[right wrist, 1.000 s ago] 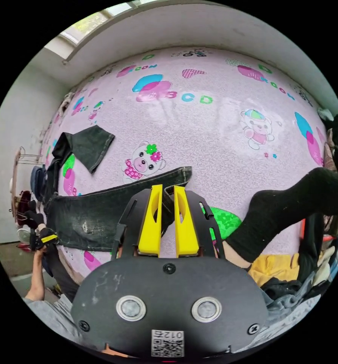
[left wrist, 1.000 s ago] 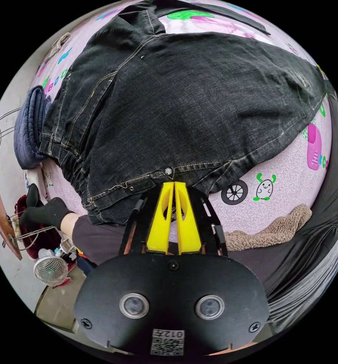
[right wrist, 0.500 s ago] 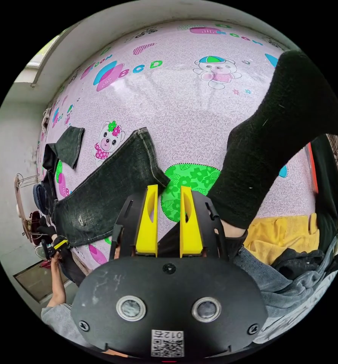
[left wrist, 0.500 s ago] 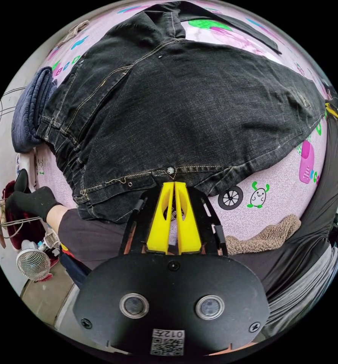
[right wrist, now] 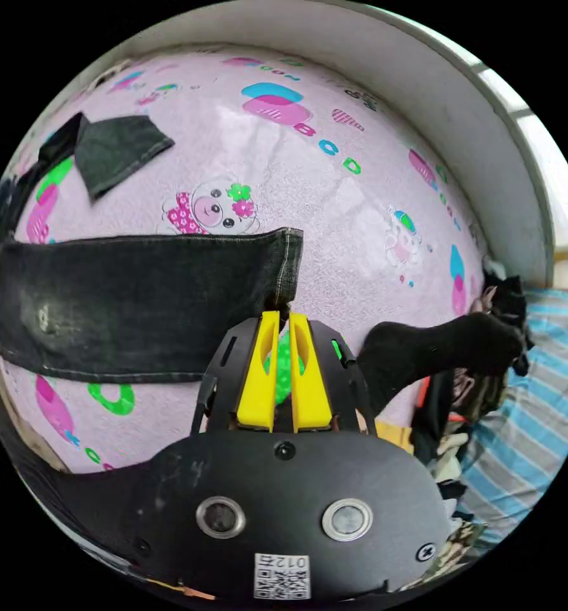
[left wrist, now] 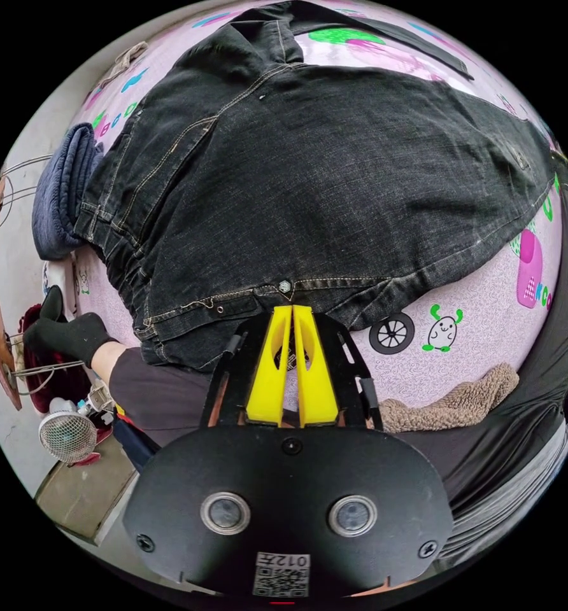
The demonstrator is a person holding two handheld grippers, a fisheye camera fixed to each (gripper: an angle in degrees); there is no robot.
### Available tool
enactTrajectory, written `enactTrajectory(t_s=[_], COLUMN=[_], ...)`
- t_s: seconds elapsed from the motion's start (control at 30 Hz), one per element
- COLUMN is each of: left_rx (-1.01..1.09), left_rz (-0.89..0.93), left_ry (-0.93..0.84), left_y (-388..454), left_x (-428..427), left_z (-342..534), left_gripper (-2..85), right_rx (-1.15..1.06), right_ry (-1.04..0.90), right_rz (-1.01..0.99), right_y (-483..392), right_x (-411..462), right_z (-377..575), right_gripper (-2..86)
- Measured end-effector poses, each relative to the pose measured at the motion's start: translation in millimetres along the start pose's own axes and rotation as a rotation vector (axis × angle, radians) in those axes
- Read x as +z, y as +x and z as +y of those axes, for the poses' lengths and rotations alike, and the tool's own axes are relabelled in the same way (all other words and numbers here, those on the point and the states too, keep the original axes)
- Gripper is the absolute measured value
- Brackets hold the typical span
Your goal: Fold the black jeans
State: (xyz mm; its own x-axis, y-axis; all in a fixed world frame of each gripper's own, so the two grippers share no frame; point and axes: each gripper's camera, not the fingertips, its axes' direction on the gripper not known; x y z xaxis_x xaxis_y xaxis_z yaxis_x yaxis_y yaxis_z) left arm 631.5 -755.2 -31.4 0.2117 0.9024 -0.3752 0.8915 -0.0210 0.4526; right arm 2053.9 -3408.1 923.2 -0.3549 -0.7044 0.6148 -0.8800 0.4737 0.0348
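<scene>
Black jeans [left wrist: 335, 184] flat on pink cartoon-print mat [right wrist: 335, 191]; left gripper [left wrist: 292, 310] jaws clamped on waistband, right gripper [right wrist: 283, 316] jaws pinching near leg hem corner.

Both views close above jeans [left wrist: 335, 184]

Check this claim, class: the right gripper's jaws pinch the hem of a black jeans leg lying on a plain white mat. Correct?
Not quite. The right gripper view shows the mat is pink with cartoon prints, not plain white. The right gripper does pinch the black jeans at the hem.
</scene>
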Motion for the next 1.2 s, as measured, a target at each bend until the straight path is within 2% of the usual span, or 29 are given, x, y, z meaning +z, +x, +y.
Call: enactTrajectory(t_s=[0.07, 0.1, 0.17, 0.27, 0.37, 0.43, 0.57, 0.67, 0.83, 0.93, 1.03, 1.2], left_rx=[0.002, 0.005, 0.011, 0.004, -0.004, -0.007, -0.023, -0.026, -0.011, 0.005, -0.007, -0.046], left_rz=[-0.006, -0.010, -0.015, -0.019, -0.022, -0.018, -0.002, -0.005, -0.034, -0.046, -0.039, -0.015], left_ry=[0.003, 0.006, 0.009, 0.020, 0.038, 0.047, 0.049, 0.046, 0.033, 0.031, 0.038, 0.062], left_y=[2, 3, 4, 6, 7, 7, 6, 7, 13, 16, 15, 12], left_x=[-2, -3, -4, -8, -11, -15, -20, -25, -36, -42, -49, -60], left_z=[2, 3, 5, 10, 15, 19, 24, 27, 32, 36, 42, 56], left_gripper=[0.4, 0.4, 0.4, 0.4, 0.3, 0.4, 0.4, 0.4, 0.5, 0.4, 0.5, 0.5], right_rx=[-0.075, -0.060, 0.055, 0.310, 0.474, 0.436, 0.332, 0.354, 0.422, 0.459, 0.374, 0.344], right_ry=[-0.092, -0.179, -0.213, -0.104, 0.041, 0.093, -0.065, -0.040, -0.129, -0.019, 0.131, 0.042], right_rz=[0.084, 0.015, -0.144, -0.304, -0.291, -0.318, -0.421, -0.385, -0.403, -0.371, -0.348, -0.373], right_y=[0, 13, 47, 109, 146, 142, 116, 114, 142, 167, 167, 161], right_x=[8, 21, 35, 33, 16, 11, 63, 88, 121, 101, 84, 152], right_z=[13, 21, 39, 93, 155, 181, 209, 236, 294, 343, 379, 432], right_gripper=[1.7, 2.3, 3.5, 5.0, 3.5, 1.5, -0.5, -0.8, -0.9, -0.8, -0.8, -0.8])
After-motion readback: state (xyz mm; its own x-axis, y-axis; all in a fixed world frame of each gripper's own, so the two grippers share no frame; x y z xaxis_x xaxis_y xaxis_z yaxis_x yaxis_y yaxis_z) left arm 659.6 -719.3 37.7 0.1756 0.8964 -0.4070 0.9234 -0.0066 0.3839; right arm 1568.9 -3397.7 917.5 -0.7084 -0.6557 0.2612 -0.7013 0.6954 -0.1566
